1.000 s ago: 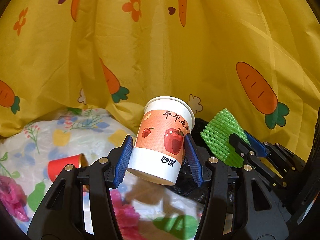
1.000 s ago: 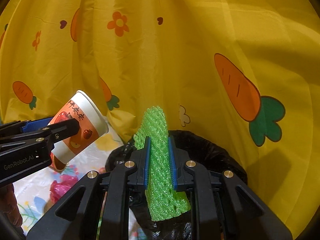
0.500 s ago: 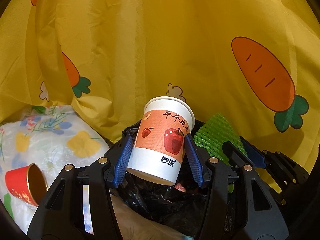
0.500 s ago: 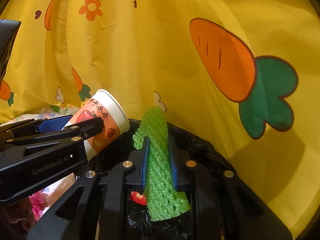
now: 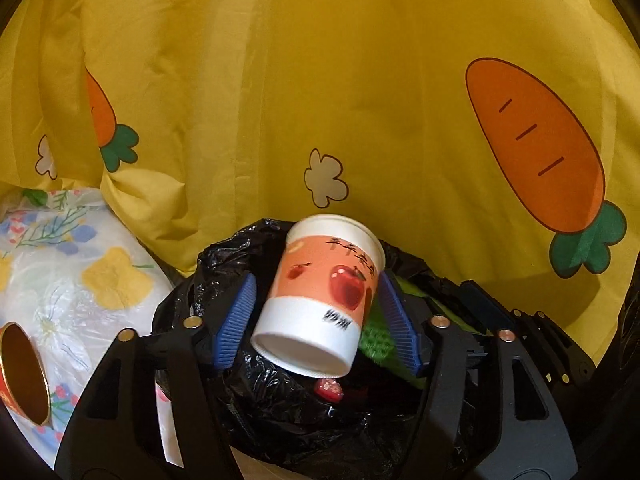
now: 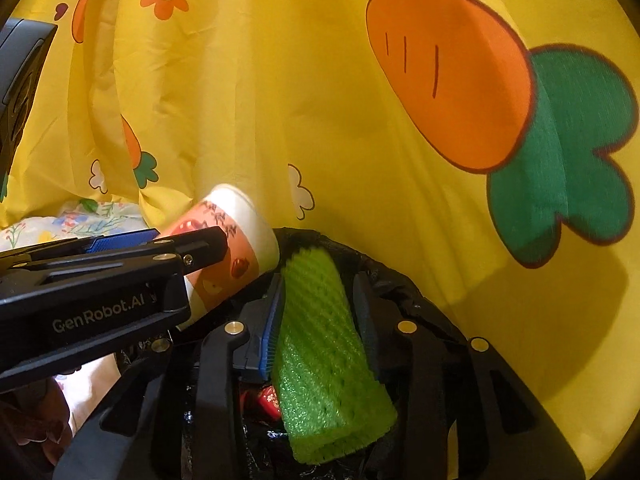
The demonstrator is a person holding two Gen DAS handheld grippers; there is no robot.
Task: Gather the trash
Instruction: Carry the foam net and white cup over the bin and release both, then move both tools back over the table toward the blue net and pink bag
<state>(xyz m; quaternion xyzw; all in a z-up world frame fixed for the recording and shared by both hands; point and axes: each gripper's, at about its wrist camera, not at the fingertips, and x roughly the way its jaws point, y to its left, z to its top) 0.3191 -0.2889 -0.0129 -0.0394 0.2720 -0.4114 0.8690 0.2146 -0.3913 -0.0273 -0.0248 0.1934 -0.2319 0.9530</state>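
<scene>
Left hand-held gripper (image 5: 316,320) spread around loose paper cup (image 5: 320,300), right hand-held gripper (image 6: 320,320) parted beside green foam net (image 6: 324,352), both over black trash bag (image 5: 280,408).

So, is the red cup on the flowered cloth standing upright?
No, the red cup lies on its side on the flowered cloth, its open mouth facing the camera.
</scene>
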